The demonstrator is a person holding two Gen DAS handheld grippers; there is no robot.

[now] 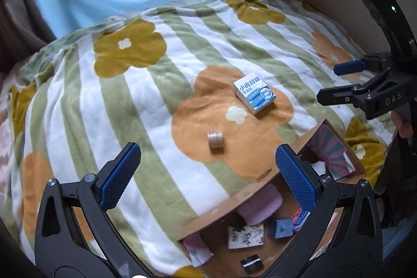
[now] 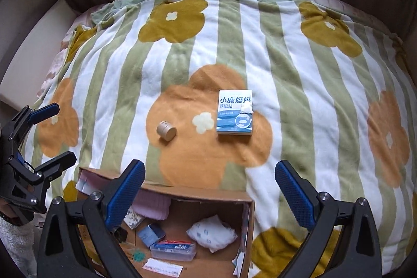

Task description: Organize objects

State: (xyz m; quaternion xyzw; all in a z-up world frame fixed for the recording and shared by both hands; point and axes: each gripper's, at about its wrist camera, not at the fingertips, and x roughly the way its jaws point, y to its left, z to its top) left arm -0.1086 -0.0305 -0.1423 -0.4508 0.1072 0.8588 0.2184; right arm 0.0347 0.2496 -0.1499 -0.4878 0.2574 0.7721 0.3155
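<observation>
Left wrist view: the left gripper [image 1: 208, 179] is hovering with fingers spread apart, empty; the small beige cylinder [image 1: 215, 139] is lying on the blanket [image 1: 146, 100] just ahead between them, the blue-and-white box [image 1: 254, 93] farther on. Right wrist view: the right gripper [image 2: 209, 189] is likewise standing open over the cardboard box [image 2: 198, 196], with the cylinder [image 2: 166, 131] ahead-left and the blue-and-white box [image 2: 235, 112] ahead.

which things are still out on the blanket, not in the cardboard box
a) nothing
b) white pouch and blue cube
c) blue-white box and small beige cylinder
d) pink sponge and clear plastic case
c: the blue-white box and the small beige cylinder lie on the blanket, beyond the cardboard box.
</observation>
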